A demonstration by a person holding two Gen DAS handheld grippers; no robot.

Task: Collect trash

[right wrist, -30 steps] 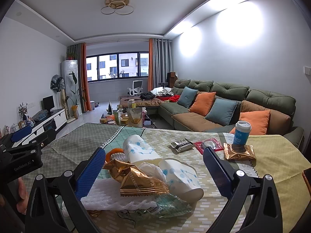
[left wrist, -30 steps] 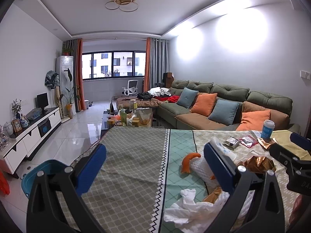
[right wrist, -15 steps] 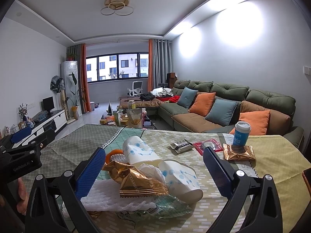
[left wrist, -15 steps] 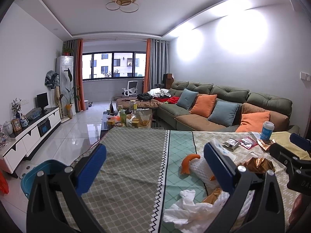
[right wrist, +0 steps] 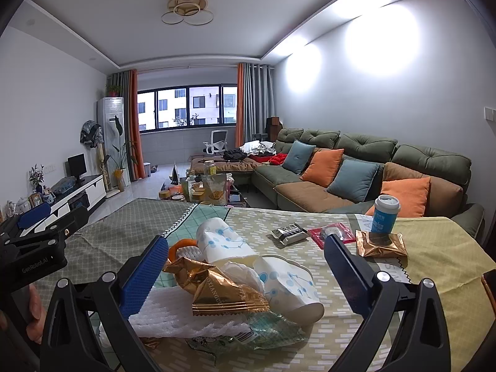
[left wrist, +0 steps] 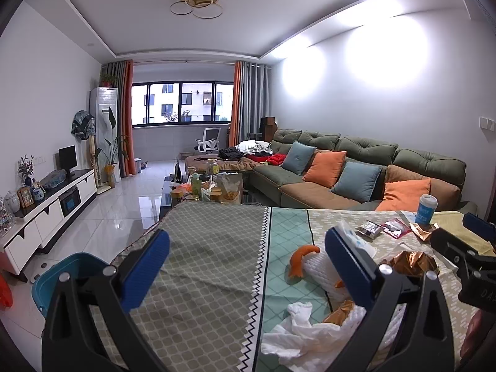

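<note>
Right wrist view: nothing has shifted in the last second; both the right gripper (right wrist: 245, 266) and left gripper (left wrist: 246, 259) stay spread, empty, so the trash pile (right wrist: 223, 282) at the table's near edge remains uncollected.

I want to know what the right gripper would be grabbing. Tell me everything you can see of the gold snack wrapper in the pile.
The gold snack wrapper is crinkled metallic foil with dark lettering and a ribbed sealed edge. It lies crumpled on white foam netting, against two tipped paper cups, between the open fingers of the right gripper, untouched.

Left gripper (left wrist: 245, 266) view drifted slightly; trash unmoved
</note>
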